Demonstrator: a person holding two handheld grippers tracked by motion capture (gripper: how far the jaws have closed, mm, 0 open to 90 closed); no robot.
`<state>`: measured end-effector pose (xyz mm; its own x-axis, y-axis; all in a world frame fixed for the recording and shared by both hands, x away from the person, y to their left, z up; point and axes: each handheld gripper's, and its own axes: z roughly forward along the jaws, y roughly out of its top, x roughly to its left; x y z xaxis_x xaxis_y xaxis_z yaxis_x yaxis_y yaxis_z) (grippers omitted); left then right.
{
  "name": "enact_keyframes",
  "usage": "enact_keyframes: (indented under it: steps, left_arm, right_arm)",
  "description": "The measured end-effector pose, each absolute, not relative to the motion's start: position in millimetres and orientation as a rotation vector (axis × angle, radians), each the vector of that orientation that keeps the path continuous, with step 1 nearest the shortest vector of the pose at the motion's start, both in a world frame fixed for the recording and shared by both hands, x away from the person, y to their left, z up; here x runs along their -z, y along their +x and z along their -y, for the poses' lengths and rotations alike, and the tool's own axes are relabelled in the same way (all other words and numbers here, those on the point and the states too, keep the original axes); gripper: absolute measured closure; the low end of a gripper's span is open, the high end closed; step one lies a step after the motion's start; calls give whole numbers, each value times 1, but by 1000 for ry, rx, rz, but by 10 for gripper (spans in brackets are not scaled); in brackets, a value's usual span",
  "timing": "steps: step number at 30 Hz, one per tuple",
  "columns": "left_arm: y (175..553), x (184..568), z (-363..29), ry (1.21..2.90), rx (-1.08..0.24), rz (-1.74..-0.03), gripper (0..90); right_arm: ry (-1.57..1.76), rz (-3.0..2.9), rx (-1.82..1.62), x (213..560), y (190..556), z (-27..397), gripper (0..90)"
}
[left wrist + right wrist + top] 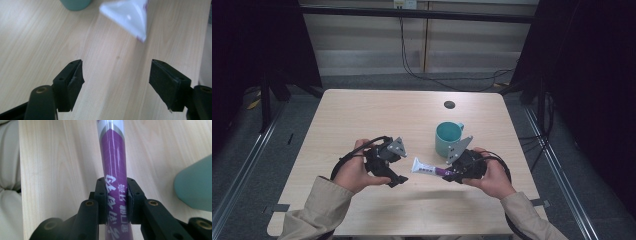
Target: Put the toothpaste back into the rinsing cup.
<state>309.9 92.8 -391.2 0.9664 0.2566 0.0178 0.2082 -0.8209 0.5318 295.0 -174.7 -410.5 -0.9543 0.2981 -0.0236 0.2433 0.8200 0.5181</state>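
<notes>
The toothpaste tube (428,169) is held level above the desk (362,115), just in front of the teal mug (448,138) as seen in the high view. The right claw (446,174) is clamped on the purple end of the tube; in the right gripper view the pads are pressed against both sides of the printed barrel (114,170), which runs straight out from between them. Such a grip near one end is probably chosen so that the white end is left free and can be steered toward the mug's open mouth.

The left claw (398,179) is seen on the far side of the tube from the mug's handle, with its jaws standing apart and nothing between them; in the left gripper view the white end (130,17) hangs beyond the pads (167,83), untouched. It can be judged that the tube is now carried by the right claw alone, with the left kept near as a possible support.

The mug stands upright with its opening clear, well placed to receive the tube.
</notes>
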Motion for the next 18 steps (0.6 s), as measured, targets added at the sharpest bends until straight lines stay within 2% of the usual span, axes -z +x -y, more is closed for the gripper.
enact_keyframes:
  steps: [6,18]
  left_arm:
    - [313,424,-102,2539,-85,-429,246]
    - [312,459,-112,2507,-52,-518,252]
  right_arm:
    - [514,-2845,-953,405,297,186,741]
    - [624,-2736,-1118,400,303,194,741]
